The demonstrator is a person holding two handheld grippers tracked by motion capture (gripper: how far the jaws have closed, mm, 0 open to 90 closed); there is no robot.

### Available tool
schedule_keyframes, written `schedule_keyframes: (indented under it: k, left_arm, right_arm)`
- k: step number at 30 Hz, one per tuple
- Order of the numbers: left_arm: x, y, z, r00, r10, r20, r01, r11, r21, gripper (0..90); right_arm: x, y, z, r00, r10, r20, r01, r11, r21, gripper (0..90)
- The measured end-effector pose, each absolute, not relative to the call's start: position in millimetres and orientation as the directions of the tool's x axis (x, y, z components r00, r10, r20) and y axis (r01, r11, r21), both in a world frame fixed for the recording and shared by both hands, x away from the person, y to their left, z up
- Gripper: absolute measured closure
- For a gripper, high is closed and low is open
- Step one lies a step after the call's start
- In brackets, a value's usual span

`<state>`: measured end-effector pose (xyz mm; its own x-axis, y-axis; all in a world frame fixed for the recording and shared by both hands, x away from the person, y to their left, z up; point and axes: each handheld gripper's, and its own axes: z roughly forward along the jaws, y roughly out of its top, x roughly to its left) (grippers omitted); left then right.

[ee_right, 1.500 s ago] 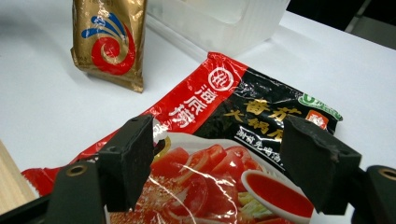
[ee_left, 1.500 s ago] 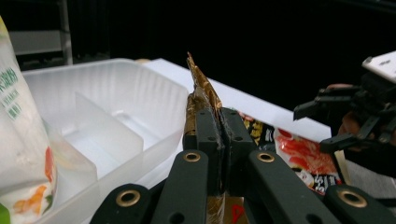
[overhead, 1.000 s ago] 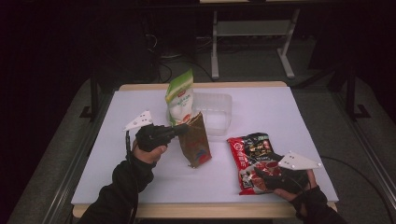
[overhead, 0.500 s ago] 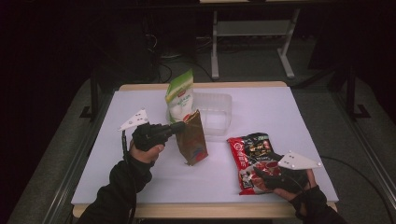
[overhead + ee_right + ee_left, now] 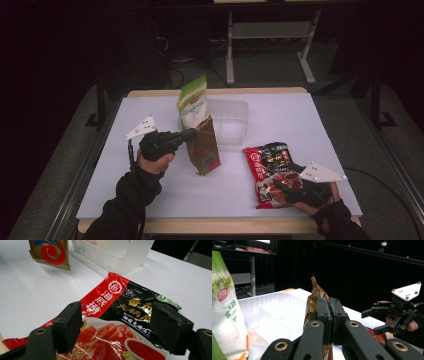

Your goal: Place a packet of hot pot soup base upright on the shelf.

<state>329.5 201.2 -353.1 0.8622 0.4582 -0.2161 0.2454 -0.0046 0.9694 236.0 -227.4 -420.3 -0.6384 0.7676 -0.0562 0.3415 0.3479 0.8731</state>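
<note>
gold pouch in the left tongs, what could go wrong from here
1. The left tongs pinch the gold pouch only by its thin top edge, so it may slip or swing on the way to the clear bin.
2. The green and white bag stands right beside the pouch; a nudge could topple it.
3. The right tongs stand open over the flat red packet, which may slide rather than lift.
</note>
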Motion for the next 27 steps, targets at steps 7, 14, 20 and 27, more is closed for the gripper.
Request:
schedule_keyframes:
  k: [7,14,20,27]
  left_arm:
    - [331,199,-350,0.858,0.473,-0.199,0.230,-0.009,0.973,88.0]
    - [328,192,-335,0.849,0.505,-0.155,0.183,-0.006,0.983,88.0]
    - [333,185,-316,0.838,0.527,-0.139,0.156,0.011,0.988,88.0]
    - [348,180,-295,0.804,0.584,-0.114,0.130,0.015,0.991,88.0]
  right_arm:
    - [235,-229,-422,-0.638,0.768,-0.052,0.347,0.347,0.871,25.0]
    - [231,-231,-422,-0.635,0.771,-0.047,0.350,0.342,0.872,25.1]
    - [229,-231,-423,-0.633,0.773,-0.045,0.355,0.341,0.871,25.1]
    - [229,-231,-424,-0.634,0.772,-0.043,0.360,0.344,0.867,25.1]
